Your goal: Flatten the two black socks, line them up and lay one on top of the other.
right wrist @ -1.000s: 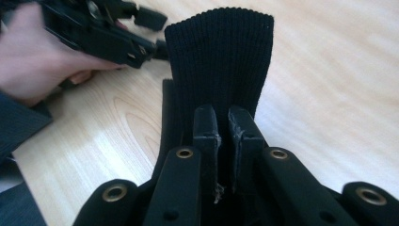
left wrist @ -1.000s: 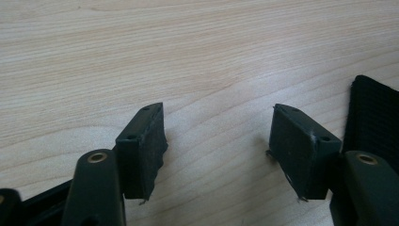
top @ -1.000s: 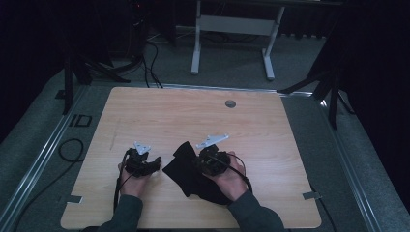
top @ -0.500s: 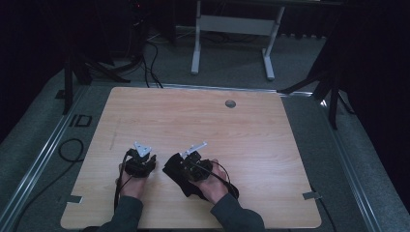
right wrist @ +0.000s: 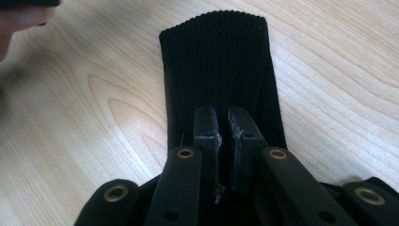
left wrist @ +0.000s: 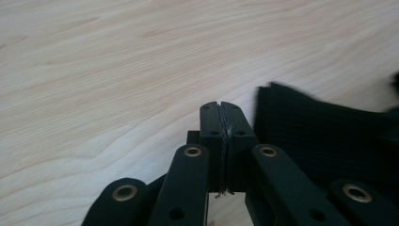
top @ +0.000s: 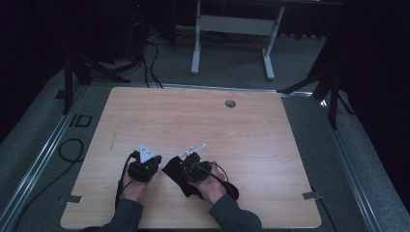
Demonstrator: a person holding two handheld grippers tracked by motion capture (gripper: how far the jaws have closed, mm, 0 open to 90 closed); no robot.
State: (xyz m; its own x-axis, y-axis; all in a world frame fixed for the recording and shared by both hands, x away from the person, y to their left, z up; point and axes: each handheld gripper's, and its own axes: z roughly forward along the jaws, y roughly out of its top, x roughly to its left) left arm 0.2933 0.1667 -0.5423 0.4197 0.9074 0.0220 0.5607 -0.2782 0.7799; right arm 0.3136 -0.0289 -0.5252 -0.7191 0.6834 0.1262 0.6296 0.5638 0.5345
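Note:
A black ribbed sock lies flat on the wooden table, its cuff pointing away from my right gripper. That gripper is shut on the sock's fabric, its jaws nearly together. In the high view the sock sits near the front edge, under the right gripper. Just left of it, my left gripper rests low over the wood. Its jaws have just been closing and now meet with nothing visible between them. The sock's edge lies beside them to the right.
A small round grommet sits in the table near its far edge. Part of the person's other hand shows at the top left of the right gripper view. Cables and a desk frame stand on the floor beyond the table.
The right hand has come down and to the left with the sock, which now lies flatter and more bunched under it. The left hand has stayed almost in place.

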